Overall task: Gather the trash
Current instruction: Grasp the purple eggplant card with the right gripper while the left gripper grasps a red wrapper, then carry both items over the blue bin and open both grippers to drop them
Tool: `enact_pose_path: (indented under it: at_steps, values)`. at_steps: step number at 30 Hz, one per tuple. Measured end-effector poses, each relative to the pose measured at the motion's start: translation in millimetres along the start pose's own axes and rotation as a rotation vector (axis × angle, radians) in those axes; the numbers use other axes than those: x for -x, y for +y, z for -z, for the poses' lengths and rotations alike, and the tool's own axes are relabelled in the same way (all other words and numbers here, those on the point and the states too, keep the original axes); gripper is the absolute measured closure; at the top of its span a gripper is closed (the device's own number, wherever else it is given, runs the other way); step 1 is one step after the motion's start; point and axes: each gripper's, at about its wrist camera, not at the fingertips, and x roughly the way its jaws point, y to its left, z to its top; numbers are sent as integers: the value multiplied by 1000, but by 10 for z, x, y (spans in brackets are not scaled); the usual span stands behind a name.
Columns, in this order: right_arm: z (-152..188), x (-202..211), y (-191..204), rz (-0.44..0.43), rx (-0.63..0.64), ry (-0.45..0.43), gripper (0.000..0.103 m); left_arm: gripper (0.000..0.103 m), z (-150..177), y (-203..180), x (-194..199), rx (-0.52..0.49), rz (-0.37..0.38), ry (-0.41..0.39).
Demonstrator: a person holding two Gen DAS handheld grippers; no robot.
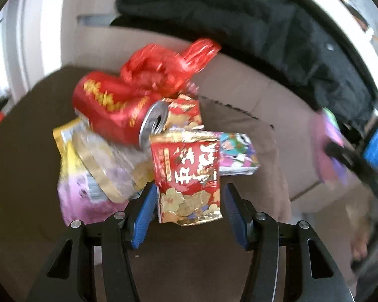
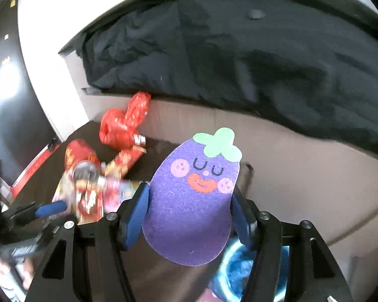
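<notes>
Left wrist view: left gripper has its blue pads spread, and the red-and-gold foil snack packet stands between them; the left pad looks to be just touching the packet's edge, the right pad shows a gap, so nothing is pinched yet. Left of the packet lies a yellow-and-pink plastic pouch, and above that a red aluminium drink can on its side, open mouth facing the camera. A crumpled red plastic bag sits behind the can, and a colourful cartoon-print wrapper lies right of the packet, all heaped on the dark brown tabletop against a beige cardboard sheet with a black fabric cover above. Likely risks: closing on the packet's thin crinkled foil could let it fold and slip out, and the can resting against the heap could roll if the packet is pulled. Motion blur suggests the rig is moving, so alignment may drift. Right wrist view: the same heap shows at far left, well apart from the right gripper, whose jaws are pinching a purple felt eggplant-shaped piece with a smiling face. A blue round bin-like shape shows below it, too blurred to identify.
</notes>
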Motion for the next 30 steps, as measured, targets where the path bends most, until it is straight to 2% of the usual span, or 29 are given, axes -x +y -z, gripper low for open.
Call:
enact_pose_path:
  at_steps: [3,6,7,8,9,13,17,20,22,24,28,30]
  values:
    - [232,255,-160,-9,13,11,45,47,9,-15,-152,33,-21,-19]
    - [416,370,-238,-5,24,19,45,48,-3,-15,-283,51,-22,-5]
    - [470,370,-251,-1,26,22,45,50,-5,-12,-307,57,-18,1]
    - [518,365,-265,7,31,25,45,59,-4,-15,-310,64,-23,3]
    - [568,367,-280,14,34,28,45,75,3,-20,-267,72,-48,-9]
    - [733,410,-346,13,29,35,45,93,10,-114,92,41,-62,-69]
    - [799,534,-431,-7,-2,18,45,96,46,-415,434,-53,-76,-119]
    - [836,673,-518,-7,-15,-5,45,96,136,-796,606,-124,-30,-130]
    - [876,773,-585,0,-19,-14,45,96,218,-1050,609,-154,7,-112]
    - [951,882,-695,17,-28,-17,45,96,365,-1339,495,-173,59,-56]
    - [1105,1007,-959,56,-62,-8,45,95,648,-1763,140,-222,75,31]
    - [1218,1017,-1145,75,-94,17,45,95,809,-1944,-98,-226,101,102]
